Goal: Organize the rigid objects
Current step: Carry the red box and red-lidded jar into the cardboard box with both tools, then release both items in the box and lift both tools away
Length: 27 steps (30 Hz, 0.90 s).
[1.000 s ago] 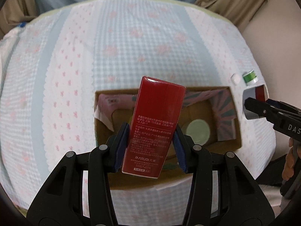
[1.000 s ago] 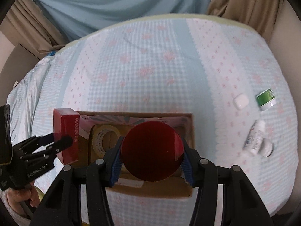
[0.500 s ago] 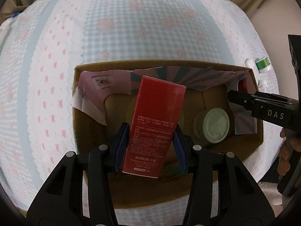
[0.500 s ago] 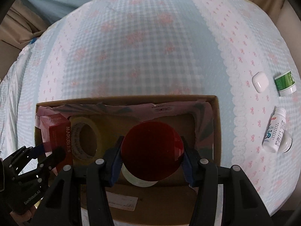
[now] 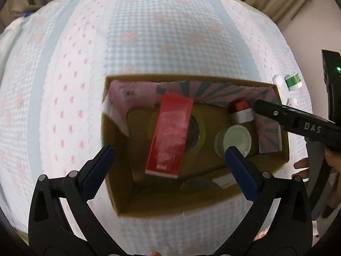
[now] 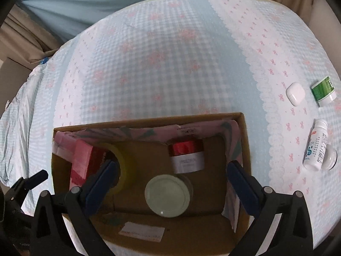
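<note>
Bed cover [image 6: 170, 68]: blue gingham w/ pink bows, white scalloped strips.
Curtains: lt blue [image 6: 89, 2], tan [image 6: 27, 34] behind.

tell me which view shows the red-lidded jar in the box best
Right wrist view: the red-lidded jar stands unobstructed inside the cardboard box, red lid and silver body both visible. In the left wrist view it is smaller, near the box's far corner, beside the right gripper's finger.

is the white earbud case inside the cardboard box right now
No, in the right wrist view the white earbud case lies on the patterned cloth outside the cardboard box, beside a green-labelled bottle.
</note>
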Each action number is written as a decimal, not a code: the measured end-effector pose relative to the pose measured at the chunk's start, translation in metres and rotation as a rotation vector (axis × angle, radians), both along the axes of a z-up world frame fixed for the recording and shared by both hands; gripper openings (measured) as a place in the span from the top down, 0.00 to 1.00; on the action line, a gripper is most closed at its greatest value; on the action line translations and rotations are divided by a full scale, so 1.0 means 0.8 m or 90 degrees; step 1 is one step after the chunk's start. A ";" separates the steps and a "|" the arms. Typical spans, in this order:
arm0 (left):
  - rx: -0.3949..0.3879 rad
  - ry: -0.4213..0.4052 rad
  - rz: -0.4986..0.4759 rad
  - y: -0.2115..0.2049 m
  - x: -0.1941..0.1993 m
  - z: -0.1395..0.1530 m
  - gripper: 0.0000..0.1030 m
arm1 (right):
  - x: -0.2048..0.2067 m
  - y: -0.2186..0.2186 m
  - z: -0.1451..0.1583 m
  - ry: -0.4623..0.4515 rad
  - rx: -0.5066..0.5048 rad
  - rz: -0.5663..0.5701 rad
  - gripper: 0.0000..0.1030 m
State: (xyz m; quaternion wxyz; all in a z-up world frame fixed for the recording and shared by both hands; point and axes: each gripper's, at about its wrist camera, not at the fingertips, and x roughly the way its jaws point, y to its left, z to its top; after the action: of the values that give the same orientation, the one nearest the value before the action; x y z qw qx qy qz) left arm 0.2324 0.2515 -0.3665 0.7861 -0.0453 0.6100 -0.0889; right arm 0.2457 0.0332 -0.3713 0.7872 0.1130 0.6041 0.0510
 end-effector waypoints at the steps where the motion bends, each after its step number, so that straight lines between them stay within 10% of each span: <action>1: -0.001 0.002 0.005 0.003 -0.003 0.001 0.00 | -0.003 0.000 0.003 -0.003 -0.002 0.000 0.00; 27: -0.006 -0.123 0.047 -0.021 -0.122 0.172 0.00 | -0.145 -0.044 0.172 -0.102 -0.041 0.017 0.00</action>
State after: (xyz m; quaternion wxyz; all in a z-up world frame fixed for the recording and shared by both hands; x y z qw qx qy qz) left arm 0.1352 0.2351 -0.2286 0.8439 -0.0631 0.5285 -0.0668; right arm 0.1294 -0.0020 -0.2340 0.8355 0.0748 0.5419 0.0507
